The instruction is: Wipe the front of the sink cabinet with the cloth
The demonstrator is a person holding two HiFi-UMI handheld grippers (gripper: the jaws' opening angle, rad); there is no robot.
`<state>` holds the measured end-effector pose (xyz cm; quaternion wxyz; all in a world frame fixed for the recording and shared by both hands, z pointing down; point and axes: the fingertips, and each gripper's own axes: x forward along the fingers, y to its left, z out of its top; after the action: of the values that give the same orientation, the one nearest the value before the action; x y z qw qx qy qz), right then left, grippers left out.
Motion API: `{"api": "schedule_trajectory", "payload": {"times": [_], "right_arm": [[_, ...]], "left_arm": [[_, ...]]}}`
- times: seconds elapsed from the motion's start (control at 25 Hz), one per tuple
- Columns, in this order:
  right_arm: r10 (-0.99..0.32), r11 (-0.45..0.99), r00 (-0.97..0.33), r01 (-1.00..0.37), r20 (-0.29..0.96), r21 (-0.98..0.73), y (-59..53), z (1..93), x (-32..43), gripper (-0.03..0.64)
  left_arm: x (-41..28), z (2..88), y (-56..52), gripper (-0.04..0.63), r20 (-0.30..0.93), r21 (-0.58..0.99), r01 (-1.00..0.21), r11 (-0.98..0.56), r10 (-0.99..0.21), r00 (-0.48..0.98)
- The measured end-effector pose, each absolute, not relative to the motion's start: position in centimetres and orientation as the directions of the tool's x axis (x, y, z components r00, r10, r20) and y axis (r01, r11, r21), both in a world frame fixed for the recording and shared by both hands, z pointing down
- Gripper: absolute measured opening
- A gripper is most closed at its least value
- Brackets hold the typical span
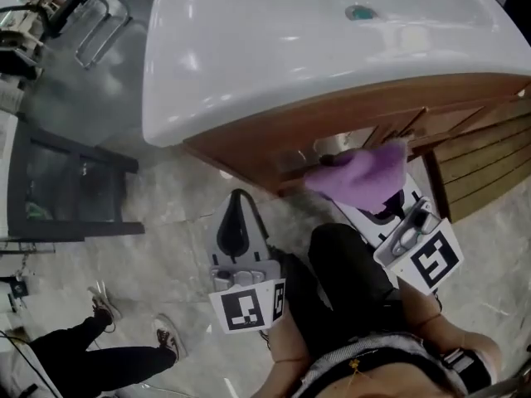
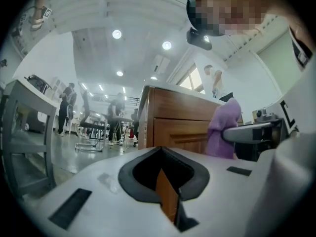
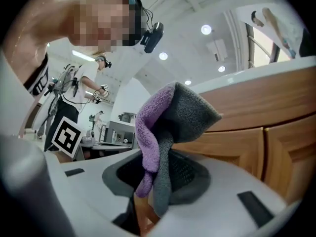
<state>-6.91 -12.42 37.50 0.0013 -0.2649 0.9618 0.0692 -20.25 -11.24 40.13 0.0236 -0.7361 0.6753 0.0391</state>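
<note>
While the washbasin rim (image 1: 249, 110) overhangs and hides the upper cabinet front (image 1: 274, 143), right gripper (image 3: 158, 181) pinching purple cloth (image 1: 358, 177) against the wood, left gripper (image 2: 165, 181) jaws pressed together, empty, over open floor (image 1: 166, 206).

One left claw (image 1: 238, 199), one right claw (image 1: 383, 208) — one cloth (image 1: 361, 177), one sink (image 1: 274, 48), one cabinet (image 1: 274, 135)

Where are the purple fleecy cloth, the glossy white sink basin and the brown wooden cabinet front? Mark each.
purple fleecy cloth (image 1: 358, 177), head view, middle of the bunched fabric.
glossy white sink basin (image 1: 249, 98), head view, front rim.
brown wooden cabinet front (image 3: 222, 147), right gripper view, door panel.
</note>
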Motion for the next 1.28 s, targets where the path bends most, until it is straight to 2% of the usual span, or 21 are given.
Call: {"api": "schedule_trajectory", "payload": {"times": [0.36,0.52,0.64,0.84,1.16,1.28], "right_arm": [[-0.448,0.89,-0.894,-0.449,-0.024,0.086,-11.3,38.7,-10.8,0.166],[-0.432,0.891,-0.901,-0.432,-0.036,0.136,-11.0,37.6,-11.0,0.167],[-0.418,0.887,-0.909,-0.407,0.003,0.219,-10.4,37.4,-13.4,0.166],[-0.412,0.876,-0.911,-0.385,0.034,0.29,-10.0,36.3,-16.3,0.167],[-0.442,0.865,-0.897,-0.424,0.007,0.268,-11.2,35.7,-18.3,0.167],[-0.452,0.862,-0.892,-0.433,0.011,0.262,-11.4,35.7,-19.0,0.167]], "left_arm": [[-20.2,40.9,-9.8,0.006,-0.071,0.024,-0.998,-0.052,-0.996,0.05],[-19.7,41.0,-9.8,0.006,-0.054,0.018,-0.999,-0.045,-0.998,0.044],[-21.1,40.8,-9.3,0.006,-0.057,0.009,-0.999,-0.039,-0.998,0.038],[-22.0,40.1,-9.4,0.006,-0.085,0.001,-1.0,-0.028,-0.996,0.028],[-24.3,38.3,-10.9,0.006,-0.177,-0.033,-0.999,0.013,-0.984,-0.007],[-25.1,38.3,-10.9,0.006,-0.201,0.0,-1.0,0.016,-0.979,-0.016]]}}
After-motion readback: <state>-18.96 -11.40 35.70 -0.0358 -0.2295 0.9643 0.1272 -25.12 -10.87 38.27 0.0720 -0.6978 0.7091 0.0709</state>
